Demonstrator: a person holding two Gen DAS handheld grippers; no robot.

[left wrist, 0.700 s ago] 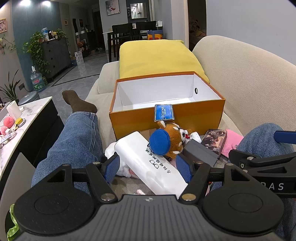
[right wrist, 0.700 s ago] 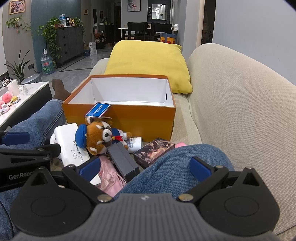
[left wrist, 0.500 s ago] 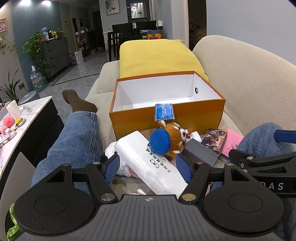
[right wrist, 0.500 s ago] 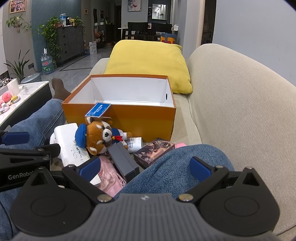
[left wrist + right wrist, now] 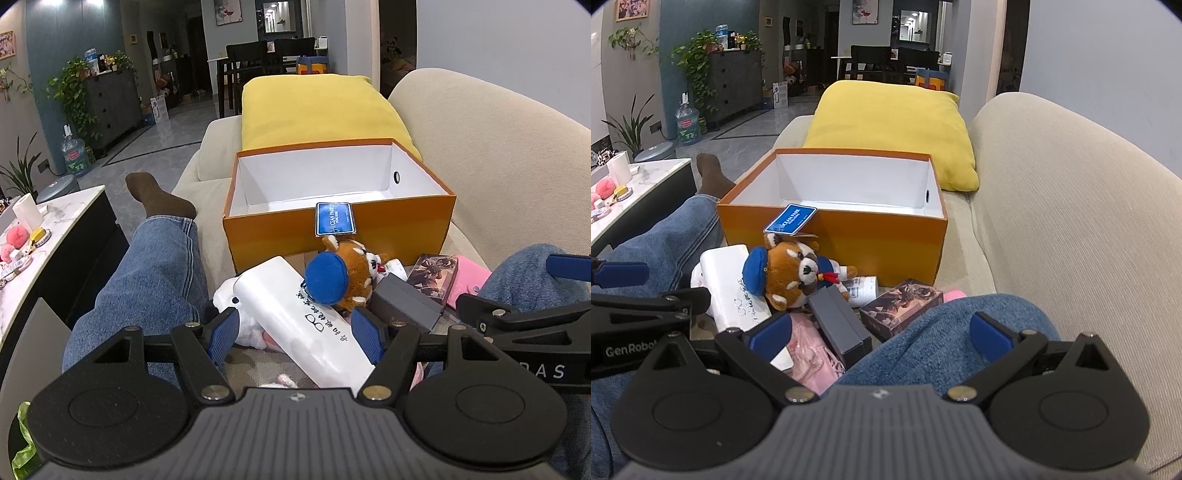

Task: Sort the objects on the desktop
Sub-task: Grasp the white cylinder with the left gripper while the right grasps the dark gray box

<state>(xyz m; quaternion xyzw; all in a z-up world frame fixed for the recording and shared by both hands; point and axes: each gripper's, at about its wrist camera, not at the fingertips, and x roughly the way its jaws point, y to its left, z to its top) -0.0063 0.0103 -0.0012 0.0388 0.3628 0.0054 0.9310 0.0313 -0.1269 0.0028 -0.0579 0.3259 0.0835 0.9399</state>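
Orange box (image 5: 849, 240) open, white inside, on sofa seat (image 5: 960, 221). Before it, heaped: red-panda plush (image 5: 792, 269), white case (image 5: 295, 317), grey box (image 5: 838, 325), printed card box (image 5: 901, 301).

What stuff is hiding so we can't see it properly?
- White plush: left wrist view, mostly under the white case.
- Pink bag: right wrist view, partly behind the right tool and the grey box.
- Bottle label: right wrist view, too small to read.
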